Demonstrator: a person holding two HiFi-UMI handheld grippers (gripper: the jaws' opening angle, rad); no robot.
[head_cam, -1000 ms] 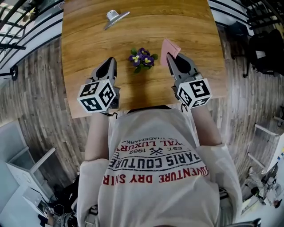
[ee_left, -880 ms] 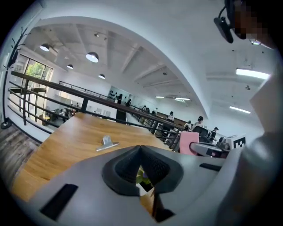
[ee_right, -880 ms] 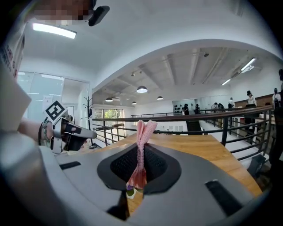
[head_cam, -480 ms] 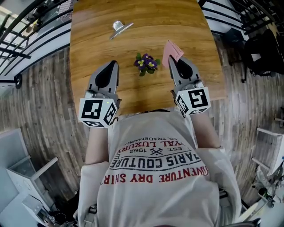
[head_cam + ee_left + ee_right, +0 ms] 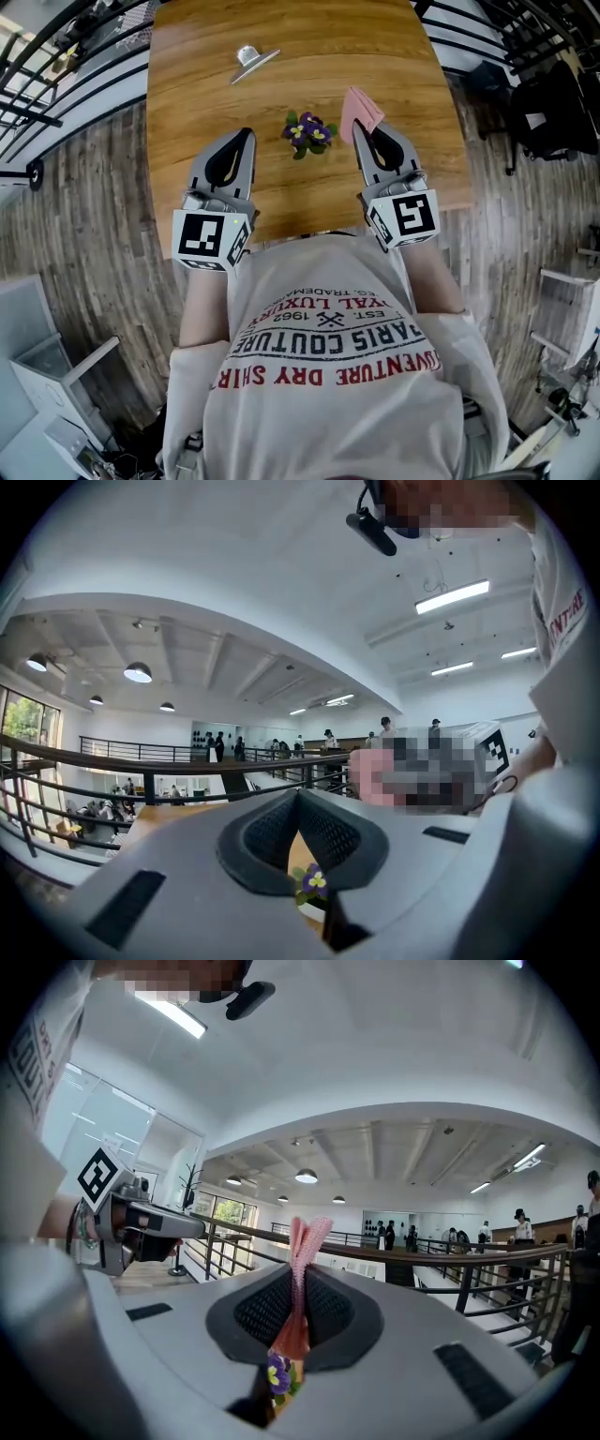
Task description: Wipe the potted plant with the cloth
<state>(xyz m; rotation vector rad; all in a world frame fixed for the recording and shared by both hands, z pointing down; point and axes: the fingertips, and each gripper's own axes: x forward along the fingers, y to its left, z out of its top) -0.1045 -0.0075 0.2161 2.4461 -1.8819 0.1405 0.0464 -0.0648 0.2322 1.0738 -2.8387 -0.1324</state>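
Observation:
A small potted plant (image 5: 307, 132) with purple flowers stands on the wooden table (image 5: 187, 112). My left gripper (image 5: 246, 134) hangs above the table to the plant's left, shut with nothing between its jaws. In the left gripper view its jaws (image 5: 298, 797) are closed, and a flower (image 5: 313, 881) peeps out below them. To the plant's right, my right gripper (image 5: 360, 128) is shut on a pink cloth (image 5: 359, 108). In the right gripper view the cloth (image 5: 302, 1251) sticks up from the closed jaws (image 5: 298, 1283), with the plant (image 5: 277, 1373) showing below.
A small metal tool (image 5: 251, 58) lies at the table's far side. Black railings (image 5: 56, 84) run along the wooden floor to the left. A dark chair (image 5: 548, 112) stands at the right. My left gripper (image 5: 131, 1218) shows at the left of the right gripper view.
Both grippers have risen from the table, mostly in the first half second. The left one rolled, so its marker cube now faces up. The cloth stays in the right jaws.

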